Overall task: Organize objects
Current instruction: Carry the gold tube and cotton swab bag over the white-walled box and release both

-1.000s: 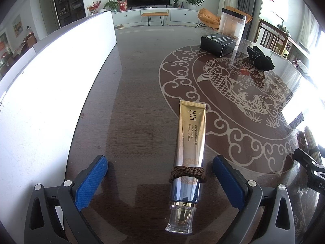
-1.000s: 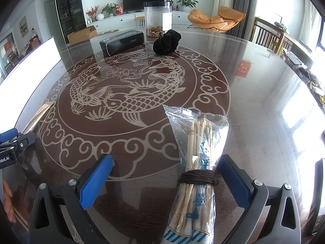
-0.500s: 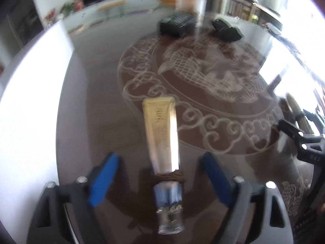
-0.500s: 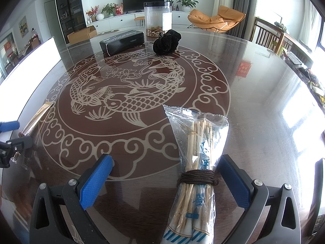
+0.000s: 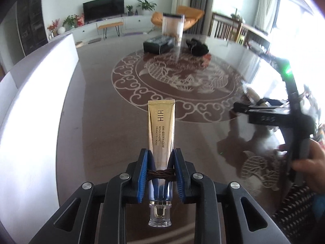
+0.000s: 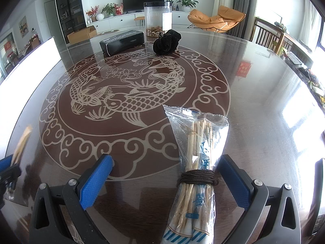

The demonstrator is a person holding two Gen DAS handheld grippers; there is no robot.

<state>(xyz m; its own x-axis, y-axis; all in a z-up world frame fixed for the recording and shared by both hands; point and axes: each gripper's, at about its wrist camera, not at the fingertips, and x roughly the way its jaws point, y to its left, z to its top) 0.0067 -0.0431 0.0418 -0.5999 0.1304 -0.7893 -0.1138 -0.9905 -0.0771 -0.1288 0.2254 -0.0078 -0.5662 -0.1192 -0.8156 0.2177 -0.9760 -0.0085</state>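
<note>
Both cams sit behind own jaws, tilted down, close over the counter (image 6: 254, 93), facing the far TV wall. Left wrist view is nearer the counter's left edge; right wrist view is more central. Shared: fish inlay (image 5: 182, 77) (image 6: 126, 93), black box (image 5: 158, 44) (image 6: 121, 41), clear jar (image 5: 173, 27) (image 6: 158, 18).

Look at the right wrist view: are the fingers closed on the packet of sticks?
No, the fingers stand apart on both sides of the packet of sticks.

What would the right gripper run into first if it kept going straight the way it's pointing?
The right gripper is open and angled down at the table. The bag of sticks lies between its fingers, so it would probably meet that first, though depth is unclear.
</note>
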